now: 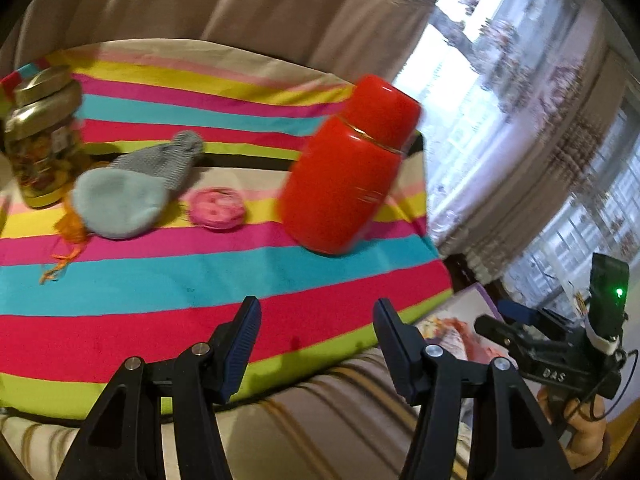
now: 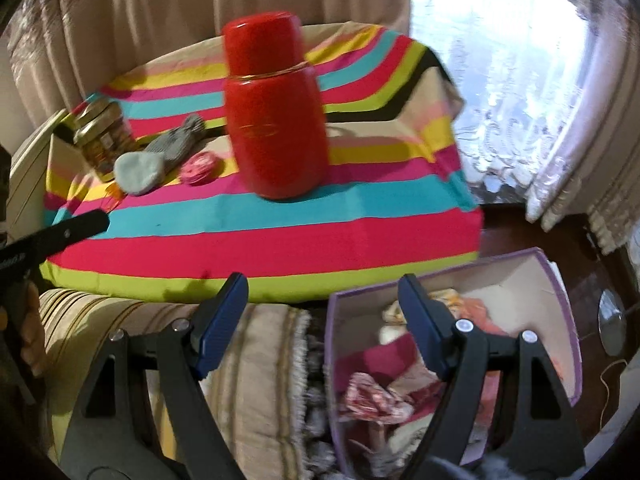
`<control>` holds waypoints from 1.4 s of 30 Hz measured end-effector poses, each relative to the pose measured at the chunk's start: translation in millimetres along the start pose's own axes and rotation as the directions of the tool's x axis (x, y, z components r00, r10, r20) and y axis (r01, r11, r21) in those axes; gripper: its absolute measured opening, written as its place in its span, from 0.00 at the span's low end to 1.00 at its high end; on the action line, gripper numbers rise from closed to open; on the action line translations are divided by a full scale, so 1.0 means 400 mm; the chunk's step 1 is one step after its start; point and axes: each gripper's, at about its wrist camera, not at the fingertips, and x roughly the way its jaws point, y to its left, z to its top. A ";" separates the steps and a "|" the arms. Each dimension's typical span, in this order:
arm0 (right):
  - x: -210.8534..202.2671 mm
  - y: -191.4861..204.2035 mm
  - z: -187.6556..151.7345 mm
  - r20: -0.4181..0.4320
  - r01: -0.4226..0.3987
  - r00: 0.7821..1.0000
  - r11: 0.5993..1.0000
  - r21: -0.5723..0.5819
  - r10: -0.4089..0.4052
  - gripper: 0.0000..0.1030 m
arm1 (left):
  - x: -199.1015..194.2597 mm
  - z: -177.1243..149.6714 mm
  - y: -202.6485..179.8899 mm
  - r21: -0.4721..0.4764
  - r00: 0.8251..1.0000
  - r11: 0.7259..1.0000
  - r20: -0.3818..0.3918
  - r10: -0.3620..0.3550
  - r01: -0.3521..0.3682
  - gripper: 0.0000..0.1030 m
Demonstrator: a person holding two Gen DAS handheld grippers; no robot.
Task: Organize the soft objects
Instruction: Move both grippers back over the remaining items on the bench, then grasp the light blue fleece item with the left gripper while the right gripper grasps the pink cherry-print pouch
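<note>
**Sock and pink knit next, into the purple box**

Sock (image 1: 120, 196), grey-blue and limp, lies on the striped cloth (image 1: 224, 280) near the far left, its ribbed cuff pointing away from you. Just right of it sits a small pink knitted round (image 1: 216, 208), apart from the sock and from the tall red container (image 1: 344, 168). A lidded glass jar (image 1: 40, 140) stands just left of the sock, and some orange thread (image 1: 70, 232) trails from under the sock's toe.

Both tongs are empty. Your left tongs (image 1: 316, 344) stand about half open over the near edge of the cloth; your right tongs (image 2: 320, 320) stand wider, hanging above the gap between the cushion and the purple box (image 2: 560, 320), which already holds several soft pieces.

The step in hand looks like a reach back for the next soft item. Take the sock with the left tongs, since it is on that side. Come in low and pinch the thick toe part, not the cuff, so it does not slip out. Keep clear of the jar; it is hard, close by, and could tip. Watch that the orange thread does not drag along unnoticed. Leave the red container where it stands.
</note>
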 end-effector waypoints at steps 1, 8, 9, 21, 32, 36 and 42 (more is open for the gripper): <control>0.008 0.018 0.005 -0.004 -0.008 1.000 1.000 -0.013 0.008 0.77 | -0.003 0.005 0.017 -0.010 1.000 1.000 0.005 0.011 -0.011 0.57; 0.068 0.130 0.047 -0.028 -0.060 0.998 0.995 -0.078 0.058 0.77 | -0.017 0.038 0.134 -0.085 0.996 0.993 0.033 0.083 -0.080 0.57; 0.080 0.152 0.055 -0.032 -0.069 0.997 0.993 -0.092 0.067 0.77 | -0.019 0.042 0.148 -0.095 0.995 0.992 0.035 0.093 -0.089 0.57; 0.218 0.342 0.140 -0.063 -0.125 0.991 0.977 -0.172 0.115 0.77 | -0.021 0.090 0.309 -0.197 0.985 0.969 0.061 0.164 -0.149 0.57; 0.367 0.449 0.213 -0.066 -0.129 0.991 0.972 -0.196 0.118 0.79 | 0.006 0.118 0.407 -0.253 0.978 0.951 0.062 0.198 -0.177 0.57; 0.433 0.472 0.234 -0.077 -0.127 0.990 0.973 -0.192 0.114 0.79 | 0.024 0.129 0.442 -0.265 0.977 0.946 0.058 0.206 -0.184 0.57; 0.516 0.495 0.257 -0.092 -0.114 0.991 0.974 -0.195 0.098 0.79 | 0.065 0.154 0.498 -0.268 0.976 0.945 0.065 0.210 -0.185 0.57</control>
